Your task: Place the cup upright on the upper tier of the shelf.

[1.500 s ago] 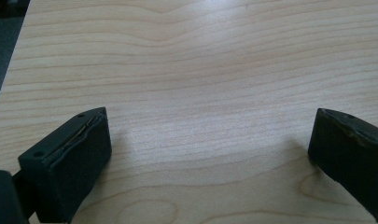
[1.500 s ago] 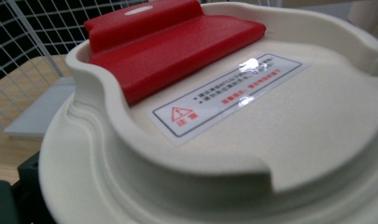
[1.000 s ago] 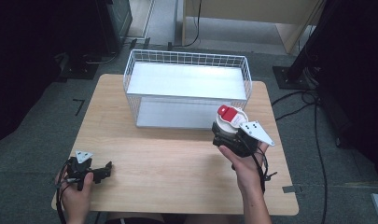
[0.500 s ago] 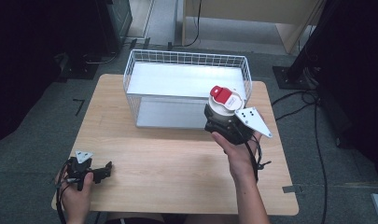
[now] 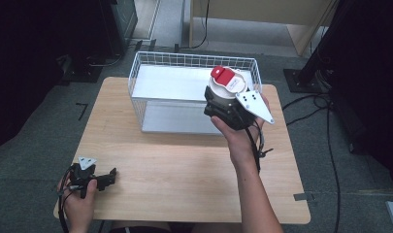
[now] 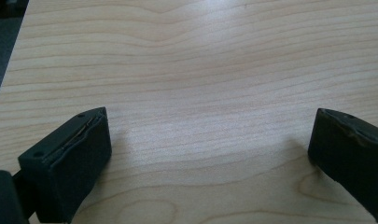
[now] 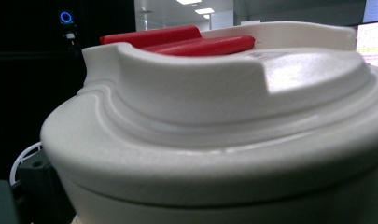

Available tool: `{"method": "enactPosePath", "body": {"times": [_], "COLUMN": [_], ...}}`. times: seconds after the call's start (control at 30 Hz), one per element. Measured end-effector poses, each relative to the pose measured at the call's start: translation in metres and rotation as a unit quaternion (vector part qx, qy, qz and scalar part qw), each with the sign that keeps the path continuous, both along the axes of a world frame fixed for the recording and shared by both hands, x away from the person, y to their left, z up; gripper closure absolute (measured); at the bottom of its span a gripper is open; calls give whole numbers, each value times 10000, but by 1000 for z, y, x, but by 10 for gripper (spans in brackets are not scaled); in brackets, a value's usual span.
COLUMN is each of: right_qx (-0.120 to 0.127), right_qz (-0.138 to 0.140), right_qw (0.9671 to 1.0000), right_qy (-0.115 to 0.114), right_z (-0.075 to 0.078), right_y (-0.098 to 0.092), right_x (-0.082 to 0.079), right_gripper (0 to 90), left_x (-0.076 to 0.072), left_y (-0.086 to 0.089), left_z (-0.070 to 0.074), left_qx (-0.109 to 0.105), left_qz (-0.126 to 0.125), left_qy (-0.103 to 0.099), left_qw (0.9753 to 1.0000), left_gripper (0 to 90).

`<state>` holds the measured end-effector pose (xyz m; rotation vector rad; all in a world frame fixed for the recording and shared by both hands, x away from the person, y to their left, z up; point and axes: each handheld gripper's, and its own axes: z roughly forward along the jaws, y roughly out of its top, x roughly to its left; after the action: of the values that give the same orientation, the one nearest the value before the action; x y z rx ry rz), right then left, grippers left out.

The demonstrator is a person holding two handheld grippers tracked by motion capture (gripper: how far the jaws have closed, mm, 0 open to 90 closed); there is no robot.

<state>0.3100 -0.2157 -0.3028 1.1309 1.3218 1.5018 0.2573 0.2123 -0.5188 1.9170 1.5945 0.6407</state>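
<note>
A white round container (image 5: 228,83) with a red flip tab on its lid is held in my right gripper (image 5: 222,99), lifted above the front right part of the white wire basket (image 5: 150,63). In the right gripper view the container's lid (image 7: 224,107) sits very close, its red tab (image 7: 177,37) at the top. My left gripper (image 5: 106,177) rests on the wooden table (image 5: 184,170) near its front left corner. Its black fingers (image 6: 70,158) stand wide apart over bare wood.
The wire basket stands at the back middle of the table with a white floor inside. Cables and black stands lie on the grey floor to the right. Dark equipment stands at the back left.
My right gripper has carried the container up and away from the table's right side, over the basket's front right edge. The left gripper has stayed put.
</note>
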Motion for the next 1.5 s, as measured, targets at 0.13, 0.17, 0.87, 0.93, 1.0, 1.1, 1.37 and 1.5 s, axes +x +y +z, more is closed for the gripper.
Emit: {"method": "enactPosePath", "body": {"times": [0.13,0.17,0.87,0.93,1.0,1.1,1.37,1.5], "right_qx": [-30,-49,238,204,199,174,143,159], "right_qz": [19,17,-82,-106,-126,-152,-166,-88], "right_qw": [10000,9999,9997,9997,9997,9997,9996,9995], "right_qy": [-89,-127,-9,21,49,101,194,254], "right_z": [5,8,9,8,7,6,5,2], "right_y": [4,7,23,25,28,32,38,40], "right_x": [7,11,89,96,102,112,130,134], "right_gripper": [6,6,6,6,5,5,5,5], "left_x": [0,0,1,1,1,1,1,1], "left_y": [0,0,-1,-1,-1,-1,-2,-2], "left_z": [0,0,0,0,0,0,0,0], "left_qx": [5,5,5,11,6,7,-8,-8], "left_qz": [-4,-4,-26,-29,-27,-28,-23,-22], "left_qy": [1,1,4,9,4,5,1,1], "left_qw": [10000,10000,10000,10000,10000,10000,10000,10000], "left_gripper": [0,0,0,0,0,0,0,0]}}
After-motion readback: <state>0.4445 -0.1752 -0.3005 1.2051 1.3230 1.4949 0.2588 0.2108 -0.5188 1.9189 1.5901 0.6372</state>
